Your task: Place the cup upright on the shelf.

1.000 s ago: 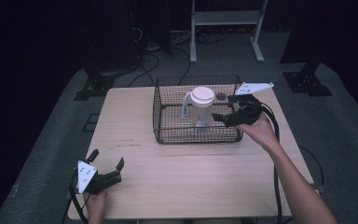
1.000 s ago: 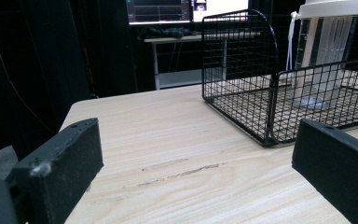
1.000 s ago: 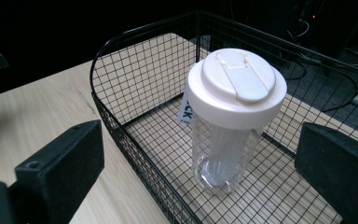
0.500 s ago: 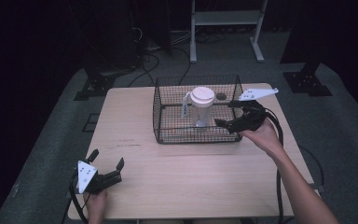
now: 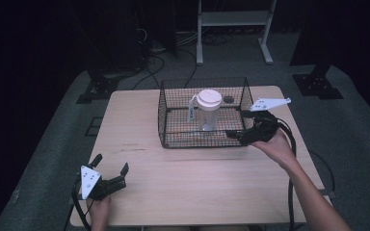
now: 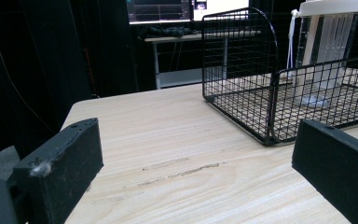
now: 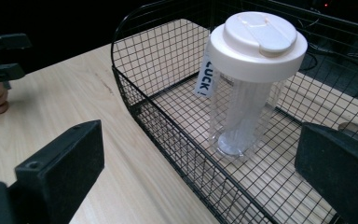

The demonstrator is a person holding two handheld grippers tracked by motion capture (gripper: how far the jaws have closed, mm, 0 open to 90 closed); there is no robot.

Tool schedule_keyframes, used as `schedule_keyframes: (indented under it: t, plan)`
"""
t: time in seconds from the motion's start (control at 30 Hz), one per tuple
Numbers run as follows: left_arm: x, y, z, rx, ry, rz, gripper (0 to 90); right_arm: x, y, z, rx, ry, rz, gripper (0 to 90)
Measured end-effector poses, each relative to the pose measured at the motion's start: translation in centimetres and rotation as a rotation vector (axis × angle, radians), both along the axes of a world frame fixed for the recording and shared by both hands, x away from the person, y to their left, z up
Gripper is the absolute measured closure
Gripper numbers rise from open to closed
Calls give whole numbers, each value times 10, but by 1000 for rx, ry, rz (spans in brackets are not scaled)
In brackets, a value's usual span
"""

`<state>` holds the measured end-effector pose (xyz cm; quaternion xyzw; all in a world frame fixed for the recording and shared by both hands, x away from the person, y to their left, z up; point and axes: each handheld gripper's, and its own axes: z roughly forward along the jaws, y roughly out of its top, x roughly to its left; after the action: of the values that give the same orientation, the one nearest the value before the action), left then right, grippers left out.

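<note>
Nearest the person's edge of the wooden table (image 5: 197, 178), the left gripper (image 5: 111, 177) rests low at the front left corner, held in a hand (image 5: 99, 211) that comes up from the bottom of the high view. Its jaws stand wide apart with nothing between them; in the left gripper view they frame bare table top, with the basket beyond them to the right.

Further in and on the right side, the right gripper (image 5: 237, 126) is held by the other hand (image 5: 277, 147) at the front right corner of the black wire basket (image 5: 163, 126). Its jaws are spread wide and grip nothing; the grey three-cornered plate rides above it and its cable loops back along the forearm. In the right gripper view the jaws sit on either side of the basket's near rim, pointing at the bottle, well short of touching it.

Inside the basket stands the clear plastic bottle (image 5: 208, 111), upright on the mesh floor, roughly in the middle. It carries a white lid (image 7: 258, 41) with a flip cap, and a white tag with dark lettering hangs beside it.

Beyond the table, a white metal stand (image 5: 233, 21) rises from the dark floor.
</note>
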<state>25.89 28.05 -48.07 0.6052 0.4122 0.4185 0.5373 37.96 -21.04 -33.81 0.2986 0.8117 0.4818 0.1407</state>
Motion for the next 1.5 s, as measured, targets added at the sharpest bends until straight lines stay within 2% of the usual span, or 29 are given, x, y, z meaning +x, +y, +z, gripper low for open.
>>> schedule_keyframes:
  t: [0.4, 0.7, 1.5]
  plan:
    - [0, 0, 0, -1, 0, 1, 9, -15, -4, -6, -14, -2, 13, 7]
    - [0, 0, 0, -2, 0, 0, 9, -22, -9, -15, -11, 15, 14, 7]
    - [0, -1, 0, 3, 1, 2, 9, -43, -31, -32, 2, 27, -21, 7]
